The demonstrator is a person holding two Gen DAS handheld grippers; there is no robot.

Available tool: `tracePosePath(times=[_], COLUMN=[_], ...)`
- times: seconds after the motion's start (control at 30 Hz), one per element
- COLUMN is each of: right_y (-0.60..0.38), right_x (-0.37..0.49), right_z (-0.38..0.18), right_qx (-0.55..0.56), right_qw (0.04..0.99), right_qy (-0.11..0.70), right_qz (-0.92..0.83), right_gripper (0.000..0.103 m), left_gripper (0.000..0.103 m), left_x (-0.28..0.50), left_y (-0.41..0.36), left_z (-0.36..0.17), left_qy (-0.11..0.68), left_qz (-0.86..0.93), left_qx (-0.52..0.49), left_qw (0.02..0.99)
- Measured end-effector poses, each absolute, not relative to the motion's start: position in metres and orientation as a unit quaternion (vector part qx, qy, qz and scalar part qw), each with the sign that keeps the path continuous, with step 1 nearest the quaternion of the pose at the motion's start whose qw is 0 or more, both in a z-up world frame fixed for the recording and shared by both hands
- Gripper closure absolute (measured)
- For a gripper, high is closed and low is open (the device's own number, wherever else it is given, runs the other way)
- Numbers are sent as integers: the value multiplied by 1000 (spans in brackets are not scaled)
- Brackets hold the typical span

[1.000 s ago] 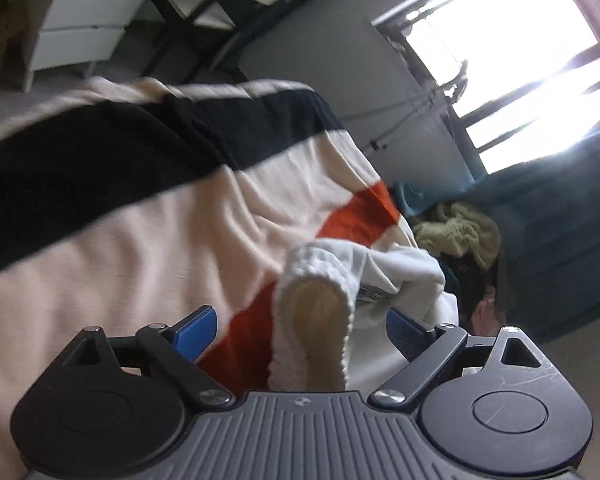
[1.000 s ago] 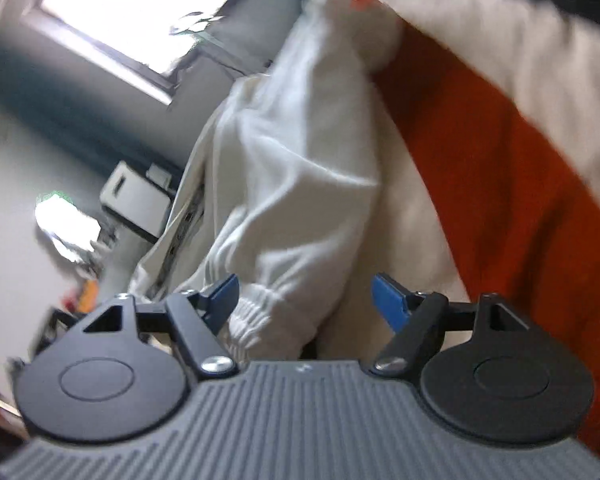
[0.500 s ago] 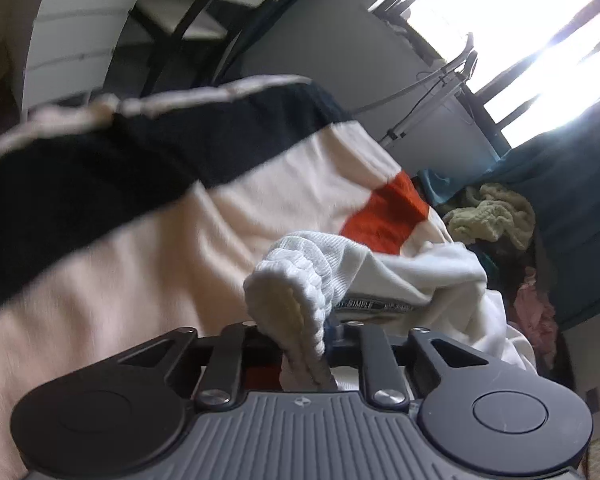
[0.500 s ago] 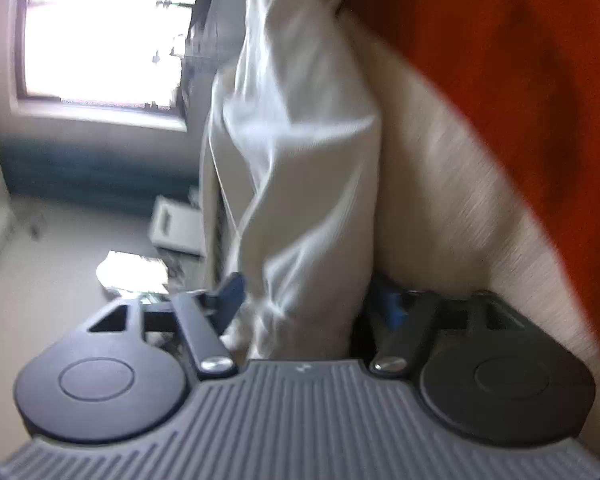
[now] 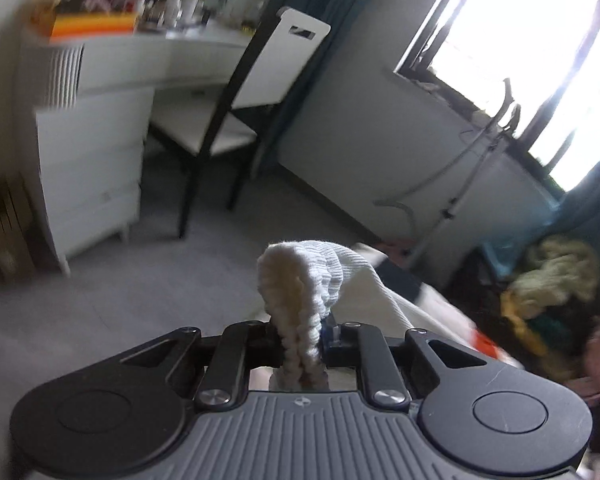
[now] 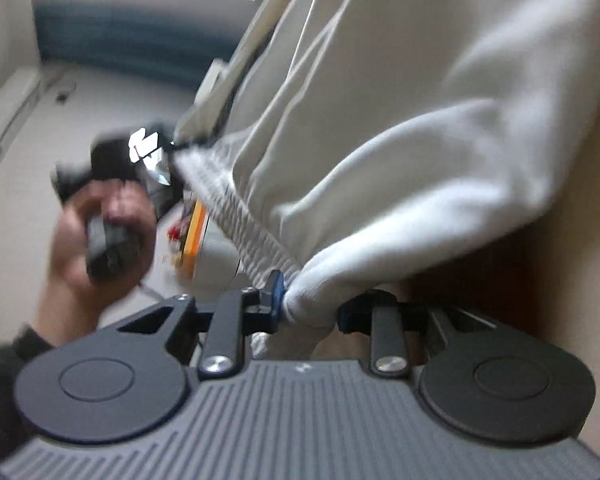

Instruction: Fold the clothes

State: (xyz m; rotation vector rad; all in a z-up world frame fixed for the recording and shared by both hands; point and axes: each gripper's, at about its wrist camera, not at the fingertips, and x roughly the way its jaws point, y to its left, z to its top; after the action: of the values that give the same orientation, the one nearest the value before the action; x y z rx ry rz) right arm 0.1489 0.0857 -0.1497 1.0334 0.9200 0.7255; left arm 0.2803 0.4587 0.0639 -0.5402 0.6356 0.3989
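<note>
Above the striped bed [image 5: 440,312], one white sweatshirt [image 6: 420,100] hangs between two claws. The left claw [image 5: 300,344] pinches its ribbed cuff [image 5: 300,280]; the right claw [image 6: 308,308] is clamped on another bunched edge.

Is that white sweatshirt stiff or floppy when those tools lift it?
Probably floppy: the white sweatshirt sags in loose folds from the right tool. Its ribbed cuff bunches thickly in the left tool, so slipping seems unlikely.
</note>
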Motion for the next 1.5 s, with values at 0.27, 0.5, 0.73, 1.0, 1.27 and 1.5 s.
tracePosePath(times=[0.27, 0.5, 0.73, 1.0, 1.27, 1.5], right_y=[137, 141, 98, -36, -159, -198], right_x=[197, 194, 156, 96, 52, 46], right_z=[-162, -136, -83, -9, 37, 15], right_qx=[449, 440, 329, 208, 111, 73], right_qw=[688, 654, 710, 838, 936, 970], right_qy=[470, 496, 490, 379, 239, 167], right_qz=[322, 366, 384, 333, 234, 159], right_gripper=[65, 17, 16, 16, 16, 16], left_gripper=[72, 27, 15, 12, 10, 9], left_x=[337, 326, 252, 158, 47, 9], left_y=[483, 481, 425, 306, 179, 105], left_z=[4, -1, 65, 131, 114, 78], left_qy=[349, 383, 355, 308, 193, 172], left_qz=[201, 190, 168, 97, -22, -49], left_qx=[-230, -185, -151, -116, -77, -62], left_qw=[886, 885, 907, 939, 978, 982])
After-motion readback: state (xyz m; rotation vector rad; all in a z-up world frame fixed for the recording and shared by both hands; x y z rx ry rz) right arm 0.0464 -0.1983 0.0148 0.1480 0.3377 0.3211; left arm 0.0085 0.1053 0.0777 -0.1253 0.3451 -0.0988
